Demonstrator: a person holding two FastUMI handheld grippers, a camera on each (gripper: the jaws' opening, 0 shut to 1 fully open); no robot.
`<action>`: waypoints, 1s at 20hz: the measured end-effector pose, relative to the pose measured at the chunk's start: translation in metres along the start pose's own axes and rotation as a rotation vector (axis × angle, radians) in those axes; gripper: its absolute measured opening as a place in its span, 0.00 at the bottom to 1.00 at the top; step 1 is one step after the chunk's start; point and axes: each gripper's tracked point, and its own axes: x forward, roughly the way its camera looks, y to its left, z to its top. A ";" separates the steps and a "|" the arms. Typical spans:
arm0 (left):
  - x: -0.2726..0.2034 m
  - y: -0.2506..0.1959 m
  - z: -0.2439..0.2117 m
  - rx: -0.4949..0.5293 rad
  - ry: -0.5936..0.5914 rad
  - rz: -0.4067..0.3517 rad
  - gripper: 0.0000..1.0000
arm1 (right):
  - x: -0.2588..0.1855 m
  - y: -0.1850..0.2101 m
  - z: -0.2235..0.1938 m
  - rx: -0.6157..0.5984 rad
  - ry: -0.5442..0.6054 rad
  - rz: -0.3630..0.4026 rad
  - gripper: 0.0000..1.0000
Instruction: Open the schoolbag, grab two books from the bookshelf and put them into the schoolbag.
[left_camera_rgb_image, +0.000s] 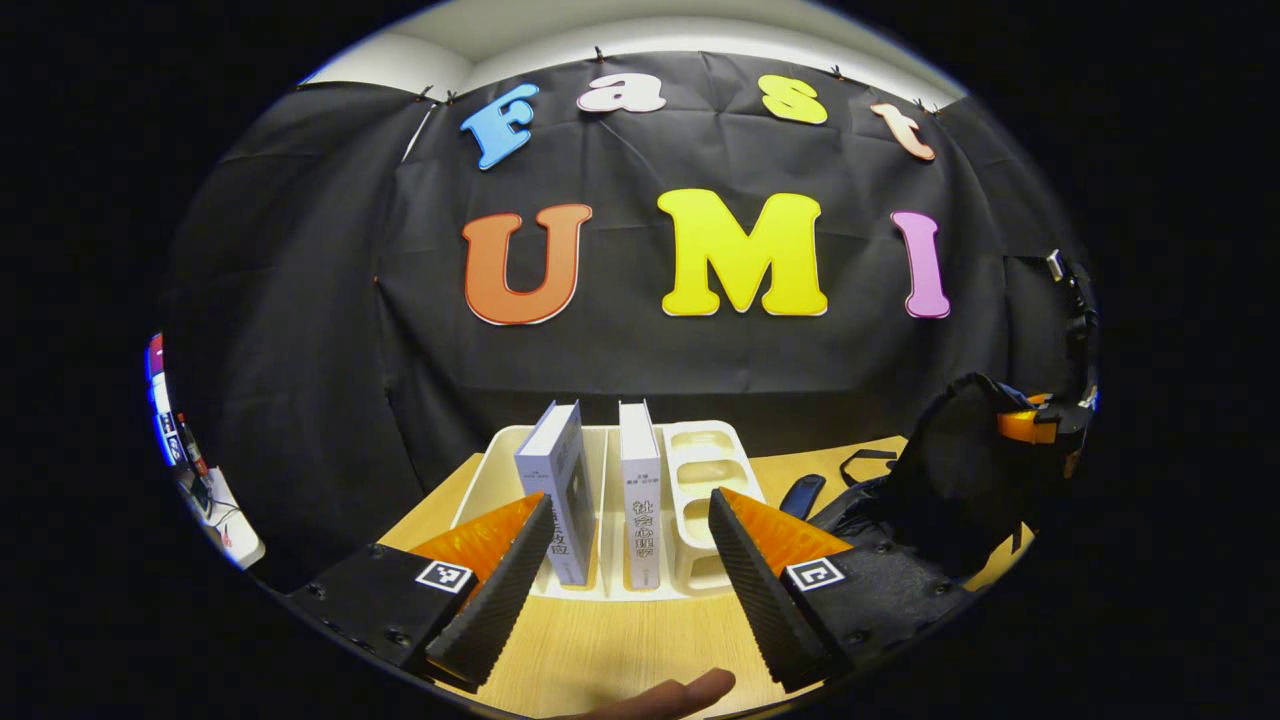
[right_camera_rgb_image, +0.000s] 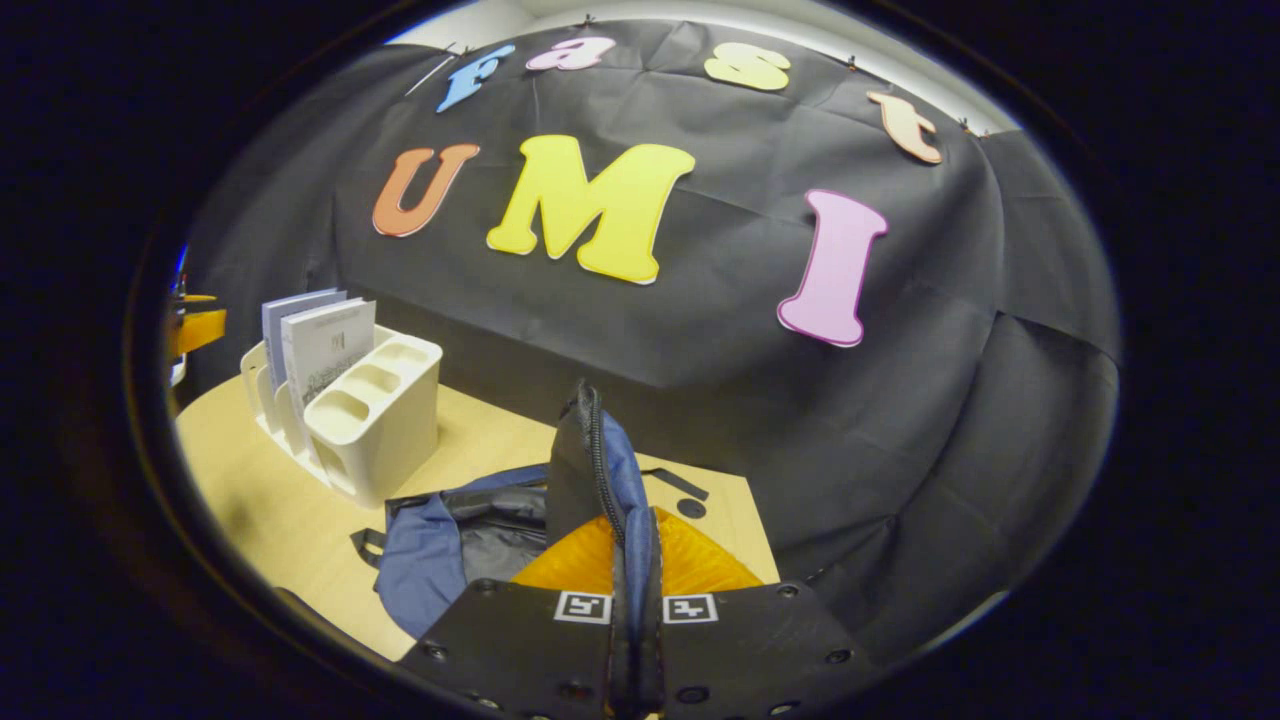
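Books (left_camera_rgb_image: 600, 495) stand upright in the white shelf (left_camera_rgb_image: 700, 470) at the table's (left_camera_rgb_image: 620, 650) far edge. Left gripper (left_camera_rgb_image: 625, 565) is spread wide before them: centre one spine, then close. Right gripper (right_camera_rgb_image: 628, 620) is clamped on the schoolbag (right_camera_rgb_image: 590, 470) flap, holding it up near the right edge.

Light wooden counter (left_camera_rgb_image: 600, 640), pale grain, rounded edge at far right in right gripper view (right_camera_rgb_image: 260, 510). Black cloth wall (left_camera_rgb_image: 620, 360) behind counter, creased, clipped along top edge; same cloth wall drapes down past counter's far edge in right gripper view (right_camera_rgb_image: 900, 430). White ceiling strip (left_camera_rgb_image: 560, 40) above cloth. At far left of left gripper view, cluttered bright area (left_camera_rgb_image: 185, 450) outside booth, contents too small to tell.
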 end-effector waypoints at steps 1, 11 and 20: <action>0.012 -0.002 0.001 0.003 0.016 0.002 0.98 | 0.001 -0.003 -0.001 0.000 -0.003 0.008 0.04; 0.105 0.015 0.036 -0.117 0.142 0.060 0.97 | -0.006 -0.005 -0.018 -0.001 -0.024 0.065 0.04; 0.171 0.007 0.025 0.109 0.294 0.048 0.97 | -0.016 -0.007 -0.030 0.027 -0.036 0.086 0.04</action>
